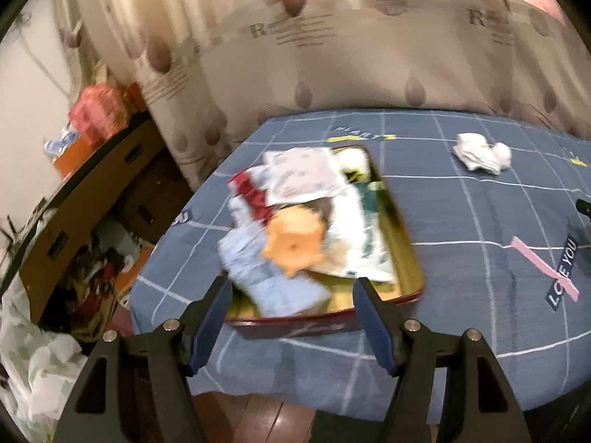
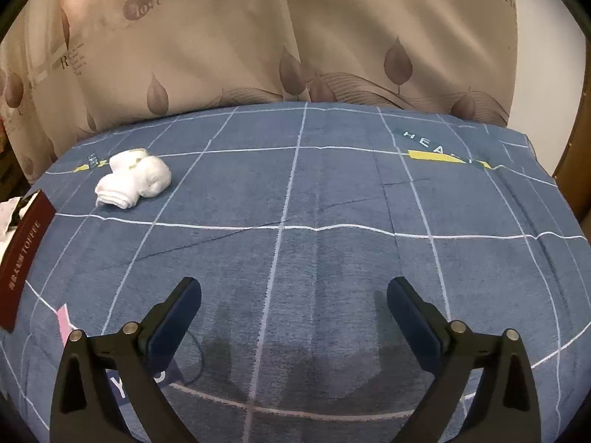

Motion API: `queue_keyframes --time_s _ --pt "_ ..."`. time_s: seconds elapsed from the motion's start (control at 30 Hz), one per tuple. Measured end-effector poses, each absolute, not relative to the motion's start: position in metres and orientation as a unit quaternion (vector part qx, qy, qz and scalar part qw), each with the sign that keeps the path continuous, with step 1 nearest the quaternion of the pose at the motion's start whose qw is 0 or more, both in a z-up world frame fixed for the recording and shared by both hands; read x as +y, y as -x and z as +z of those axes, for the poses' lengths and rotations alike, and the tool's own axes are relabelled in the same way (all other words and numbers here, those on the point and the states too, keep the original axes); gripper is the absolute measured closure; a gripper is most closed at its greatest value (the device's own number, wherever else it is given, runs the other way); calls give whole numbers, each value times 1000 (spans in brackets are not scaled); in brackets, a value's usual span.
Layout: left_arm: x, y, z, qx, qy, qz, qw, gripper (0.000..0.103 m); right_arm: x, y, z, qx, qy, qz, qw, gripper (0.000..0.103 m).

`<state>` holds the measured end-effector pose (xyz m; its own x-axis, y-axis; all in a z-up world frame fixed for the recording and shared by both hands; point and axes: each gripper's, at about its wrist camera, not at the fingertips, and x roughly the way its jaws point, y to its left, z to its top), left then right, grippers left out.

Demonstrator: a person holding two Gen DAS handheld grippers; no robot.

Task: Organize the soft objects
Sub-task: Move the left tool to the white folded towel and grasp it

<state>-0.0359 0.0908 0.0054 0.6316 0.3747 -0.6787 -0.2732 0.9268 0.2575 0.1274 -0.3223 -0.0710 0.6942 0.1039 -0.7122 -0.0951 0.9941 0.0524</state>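
Observation:
A dark red tin (image 1: 406, 265) with a gold inside lies on the blue checked bedsheet (image 1: 461, 221). Soft things fill it: an orange plush piece (image 1: 295, 240), a light blue cloth (image 1: 258, 269), a white printed cloth (image 1: 303, 177) and a red-and-white piece (image 1: 251, 192). My left gripper (image 1: 291, 288) hovers open at the tin's near edge, nothing between its fingers. A rolled white sock bundle (image 1: 484, 157) lies apart on the sheet, far right of the tin. In the right wrist view that sock bundle (image 2: 135, 179) sits far left, beside the tin's red side (image 2: 22, 254). My right gripper (image 2: 293, 288) stands wide open over bare sheet.
A beige leaf-print curtain (image 2: 295, 55) hangs behind the bed. Left of the bed stand a brown cabinet (image 1: 85, 192) with cluttered shelves, a red box (image 1: 96, 118) on top and a white plastic bag (image 1: 33, 361). Wooden floor (image 1: 251, 417) shows below the bed edge.

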Motion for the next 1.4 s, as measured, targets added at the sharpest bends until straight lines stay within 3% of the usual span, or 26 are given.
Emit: queue_keyframes --time_s 0.5,0.7,1.4 --pt "-9 -94 8 464 -22 -17 885 33 -326 -122 -67 371 -22 80 925 1" --pt "-8 -162 -14 507 84 -57 856 33 -332 -118 -63 355 -41 89 930 1" --pt "-6 -295 -65 569 201 -86 793 33 -339 -107 -55 322 -62 103 939 1"
